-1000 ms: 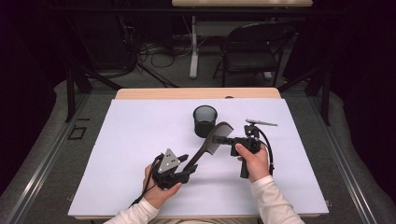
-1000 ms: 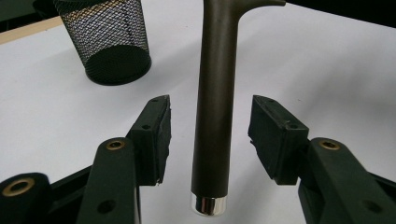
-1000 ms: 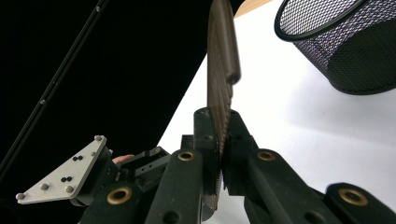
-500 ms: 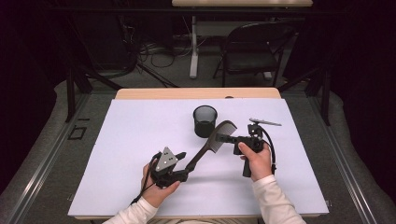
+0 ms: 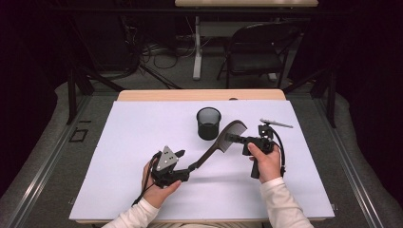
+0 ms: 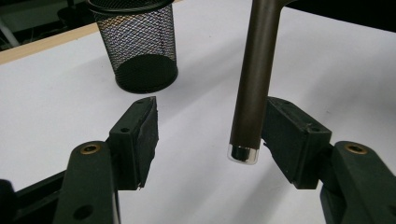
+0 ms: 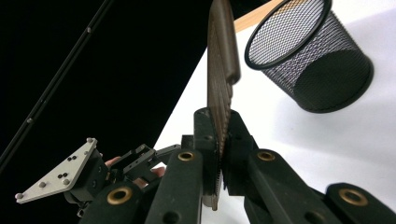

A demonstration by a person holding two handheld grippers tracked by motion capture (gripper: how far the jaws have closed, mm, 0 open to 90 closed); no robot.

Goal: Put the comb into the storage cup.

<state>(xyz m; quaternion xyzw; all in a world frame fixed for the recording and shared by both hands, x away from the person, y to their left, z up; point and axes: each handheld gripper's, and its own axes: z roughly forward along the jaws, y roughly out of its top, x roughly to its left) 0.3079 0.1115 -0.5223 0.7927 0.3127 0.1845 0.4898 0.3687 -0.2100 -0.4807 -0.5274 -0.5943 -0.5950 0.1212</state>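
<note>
A dark brown utensil [image 5: 209, 154] with a long round handle and a flat toothed head hangs slanted above the white table cover. My right gripper [image 5: 234, 138] is shut on the head [image 7: 223, 46], whose thin edge sits between the pads [image 7: 220, 135]. My left gripper [image 5: 187, 171] is at the handle's lower end. Its jaws [image 6: 210, 126] have just been opening and stand open. The handle [image 6: 254, 79] is between them, close against the right-hand pad and well apart from the other. A black mesh cup [image 5: 208, 123] stands upright just beyond the utensil's head.
The white sheet [image 5: 133, 142] covers most of the table, with a wooden strip along the far edge. The mesh cup [image 6: 137, 42] [image 7: 313, 56] is near both grippers. A dark chair [image 5: 256, 52] and cables sit on the floor behind the table.
The left gripper's jaws have widened around the handle's end. The right gripper and the utensil stay nearly where they were.
</note>
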